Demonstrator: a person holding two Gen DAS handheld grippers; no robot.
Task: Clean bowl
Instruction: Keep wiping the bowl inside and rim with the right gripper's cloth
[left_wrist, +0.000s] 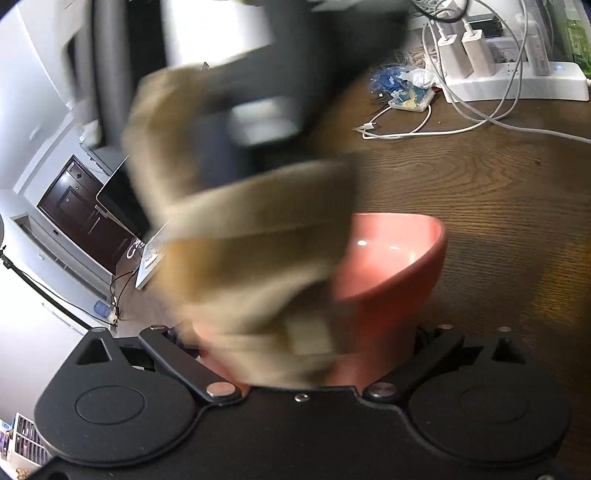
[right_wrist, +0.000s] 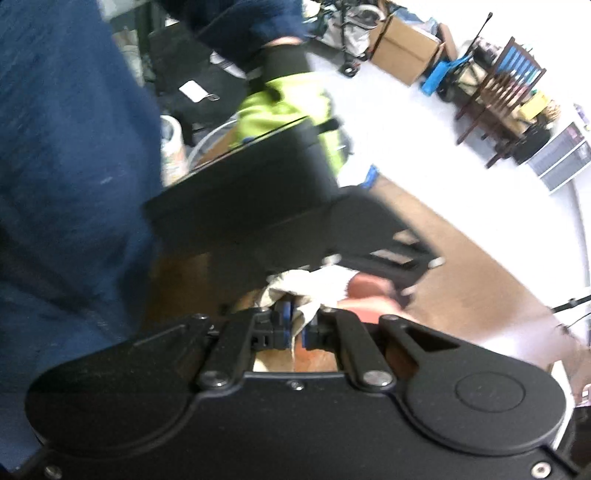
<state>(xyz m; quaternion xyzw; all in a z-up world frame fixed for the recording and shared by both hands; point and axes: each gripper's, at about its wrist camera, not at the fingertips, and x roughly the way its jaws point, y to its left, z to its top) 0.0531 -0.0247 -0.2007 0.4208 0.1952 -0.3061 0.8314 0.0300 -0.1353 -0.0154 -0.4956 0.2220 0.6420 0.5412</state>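
A red bowl (left_wrist: 391, 273) sits between the arms of my left gripper (left_wrist: 306, 354), which is shut on its base and holds it tilted over the wooden table (left_wrist: 480, 206). A beige cloth (left_wrist: 240, 251), blurred by motion, hangs over the bowl's left rim and into it. My right gripper (right_wrist: 294, 325) is shut on the cloth (right_wrist: 317, 284), a pale bunch between its blue fingertips (right_wrist: 283, 314). The bowl (right_wrist: 365, 295) shows just behind the cloth in the right wrist view, under the black body of the left gripper (right_wrist: 280, 206).
A white power strip (left_wrist: 517, 81) with chargers and white cables (left_wrist: 424, 125) lies at the table's far edge, next to a small plastic tray of bits (left_wrist: 410, 98). A laptop (left_wrist: 125, 206) stands at the left. The person's blue sleeve (right_wrist: 66, 184) and green glove (right_wrist: 288, 110) are close.
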